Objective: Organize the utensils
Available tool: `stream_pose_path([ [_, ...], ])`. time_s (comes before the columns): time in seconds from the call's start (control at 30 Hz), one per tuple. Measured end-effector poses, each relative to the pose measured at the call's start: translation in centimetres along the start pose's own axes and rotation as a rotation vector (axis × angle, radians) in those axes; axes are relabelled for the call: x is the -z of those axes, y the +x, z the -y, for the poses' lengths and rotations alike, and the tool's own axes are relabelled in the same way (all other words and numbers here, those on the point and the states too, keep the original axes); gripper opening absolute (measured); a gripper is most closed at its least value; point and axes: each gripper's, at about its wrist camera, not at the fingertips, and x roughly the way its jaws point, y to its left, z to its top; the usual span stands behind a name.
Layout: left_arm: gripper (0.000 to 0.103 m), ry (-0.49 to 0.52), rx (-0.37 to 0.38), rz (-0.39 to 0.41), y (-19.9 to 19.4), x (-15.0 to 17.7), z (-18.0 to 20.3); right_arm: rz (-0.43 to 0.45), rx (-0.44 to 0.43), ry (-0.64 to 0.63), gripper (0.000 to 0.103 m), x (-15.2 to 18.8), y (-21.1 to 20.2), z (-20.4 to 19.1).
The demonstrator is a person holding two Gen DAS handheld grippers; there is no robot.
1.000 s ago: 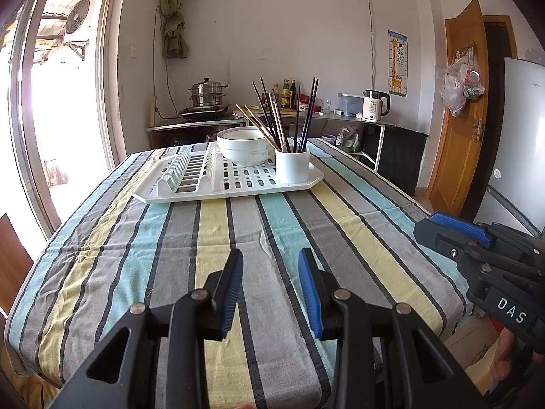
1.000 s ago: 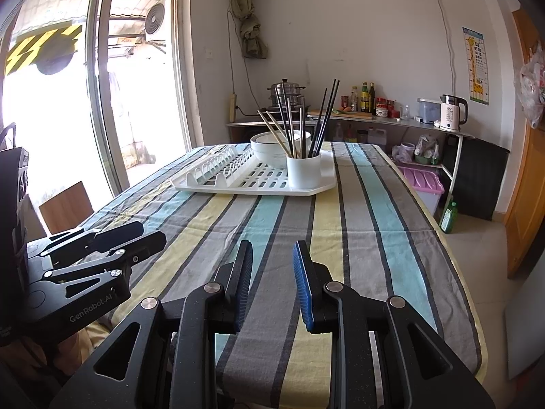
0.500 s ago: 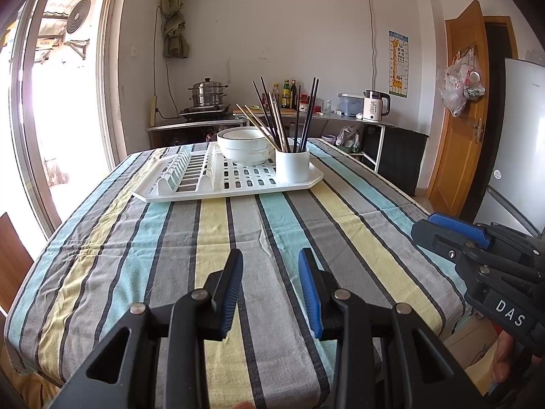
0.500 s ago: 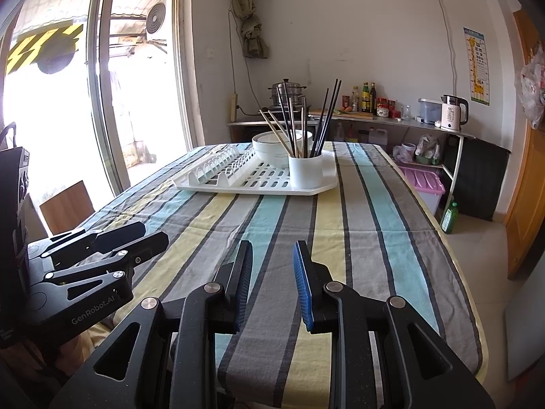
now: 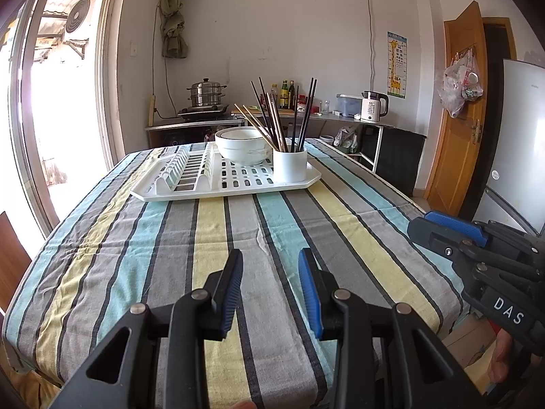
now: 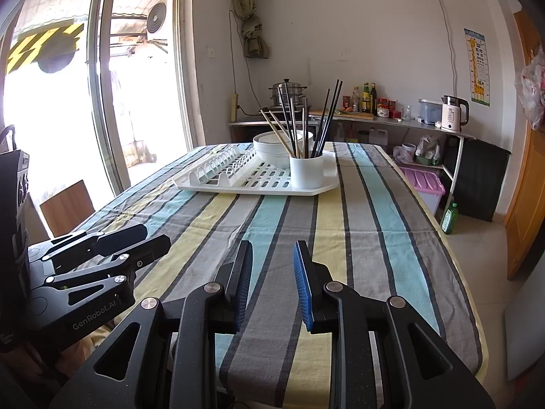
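Nothing has visibly shifted: both grippers, left [image 5: 270, 284] and right [image 6: 272, 279], hover spread and empty, well short of the white plastic drainer tray [image 5: 190, 195]; dark and wooden chopsticks [image 5: 277, 119] stand in its white cup [image 5: 289, 167], so sorted or unsorted is unsettled.

Striped woven cloth table cover [image 5: 218, 238]: matt, lightly creased, in grey, yellow and pale blue bands. White slotted plastic drying tray [image 5: 235, 184]: smooth, faint sheen. White round ceramic bowl [image 5: 242, 143]: glossy glaze. White cylindrical utensil cup [image 5: 289, 165]: smooth, satin surface. Dark and pale chopsticks [image 5: 272, 116]: the pale ones look like wood. Left gripper [image 5: 270, 266] and right gripper [image 6: 272, 255]: matt black plastic bodies, ribbed blue rubbery pads, bright metal rivets. Steel steamer pot [image 5: 207, 93]: polished metal.
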Motion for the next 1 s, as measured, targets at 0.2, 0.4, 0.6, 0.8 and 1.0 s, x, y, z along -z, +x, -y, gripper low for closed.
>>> stream_pose_path([
  [0.2,0.035,-0.004,0.0,-0.003,0.0,0.1,0.02,0.0,0.0,0.0,0.025,0.0,-0.01,0.01],
  [0.4,0.035,-0.006,-0.004,-0.001,-0.05,0.11,0.09,0.001,0.0,-0.003,0.025,0.02,-0.08,-0.03],
  [0.6,0.035,0.0,-0.019,0.004,-0.18,0.16,0.22,0.001,0.001,-0.004,0.025,0.03,-0.06,-0.1],
  [0.8,0.035,0.0,-0.01,-0.005,0.03,0.32,0.23,0.0,0.002,-0.005,0.025,0.08,-0.05,-0.19],
  [1.0,0.035,-0.013,-0.006,-0.012,0.37,0.43,0.08,-0.001,0.004,-0.005,0.025,0.14,-0.07,-0.19],
])
